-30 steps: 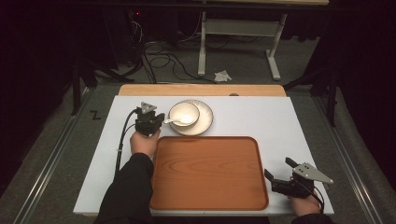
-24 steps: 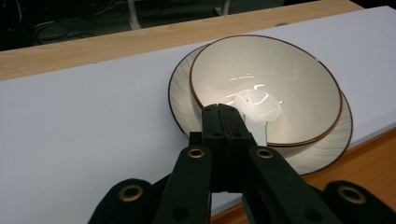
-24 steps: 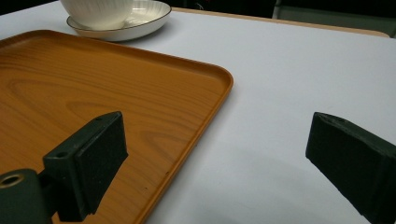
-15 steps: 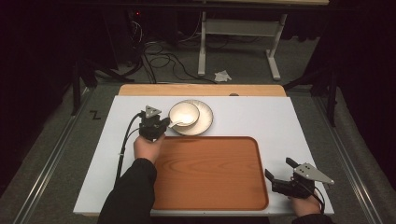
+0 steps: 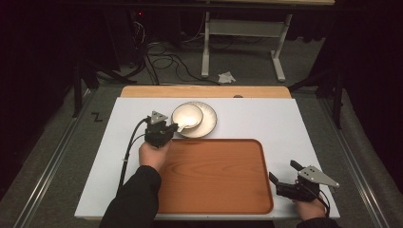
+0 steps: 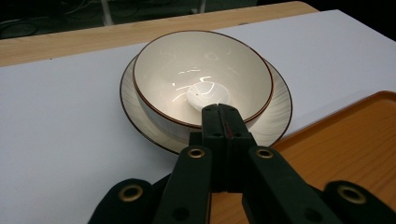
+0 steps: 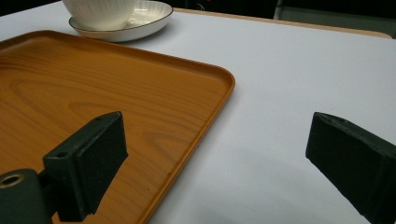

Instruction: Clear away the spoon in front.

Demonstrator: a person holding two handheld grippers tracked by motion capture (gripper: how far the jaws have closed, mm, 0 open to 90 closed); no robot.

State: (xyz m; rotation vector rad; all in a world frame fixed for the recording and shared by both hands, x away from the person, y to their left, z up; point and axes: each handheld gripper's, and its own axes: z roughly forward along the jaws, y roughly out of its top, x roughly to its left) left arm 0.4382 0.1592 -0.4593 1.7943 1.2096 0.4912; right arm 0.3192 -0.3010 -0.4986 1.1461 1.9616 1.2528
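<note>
A white bowl (image 5: 187,114) with a brown rim sits in a shallow white plate (image 5: 209,121) at the back of the white table top. Inside the bowl (image 6: 201,60) lies a white spoon (image 6: 208,93), its handle pointing at my left gripper (image 6: 220,109). That gripper (image 5: 173,126) is at the bowl's near-left rim, and its jaws are pressed together on the spoon's handle. My right gripper (image 5: 283,170) rests at the near right, beside the wooden tray (image 5: 214,180). Its jaws (image 7: 224,154) stand wide apart with nothing between them.
The wooden tray (image 7: 93,84) lies bare in the middle of the table, just in front of the plate (image 7: 140,18). A strip of wooden table edge (image 5: 204,91) runs behind the white top. Cables and a desk frame stand on the floor beyond.
My left hand and gripper have shifted a little to the right, closer to the bowl. The right gripper has stayed where it was.
</note>
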